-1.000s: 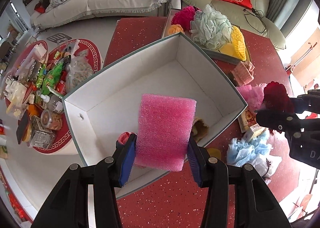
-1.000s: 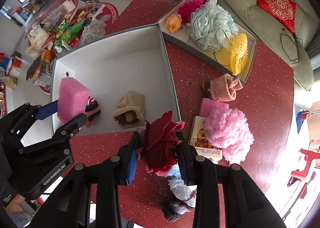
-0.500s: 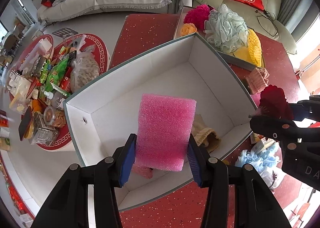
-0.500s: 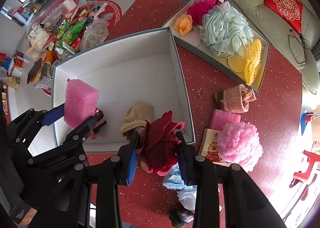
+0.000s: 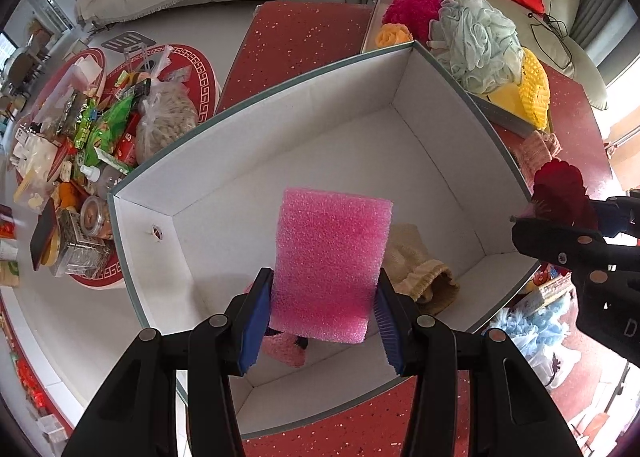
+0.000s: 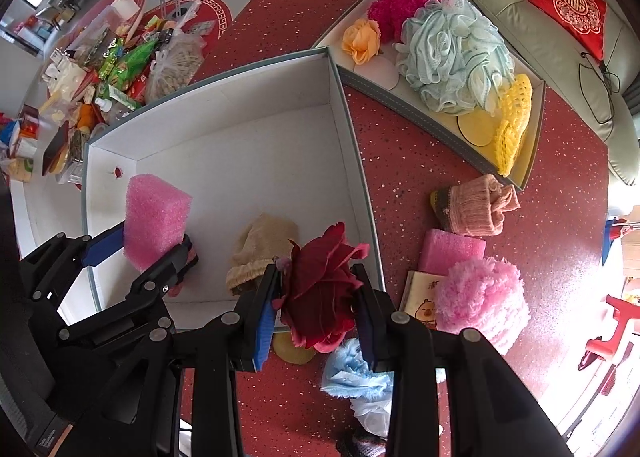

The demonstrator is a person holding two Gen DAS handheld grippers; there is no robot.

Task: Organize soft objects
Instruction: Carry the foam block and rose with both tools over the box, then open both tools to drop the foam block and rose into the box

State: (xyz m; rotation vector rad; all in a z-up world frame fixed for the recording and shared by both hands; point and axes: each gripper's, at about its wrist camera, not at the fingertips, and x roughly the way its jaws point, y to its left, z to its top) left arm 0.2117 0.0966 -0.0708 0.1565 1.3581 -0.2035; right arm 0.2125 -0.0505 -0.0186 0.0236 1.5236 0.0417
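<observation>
Red speckled table (image 6: 400,145), white box (image 5: 280,161) near its edge — left gripper (image 5: 323,305) pinches light, squashy pink sponge (image 5: 330,261) by its sides, right gripper (image 6: 316,311) clamps floppy red cloth flower (image 6: 320,289).

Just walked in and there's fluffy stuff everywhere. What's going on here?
Someone is sorting soft things into a white box with two handheld grippers. The left gripper clamps a pink sponge above the box. The right gripper clamps a dark red fabric flower over the box's near edge. A tan knitted piece already lies inside.
</observation>
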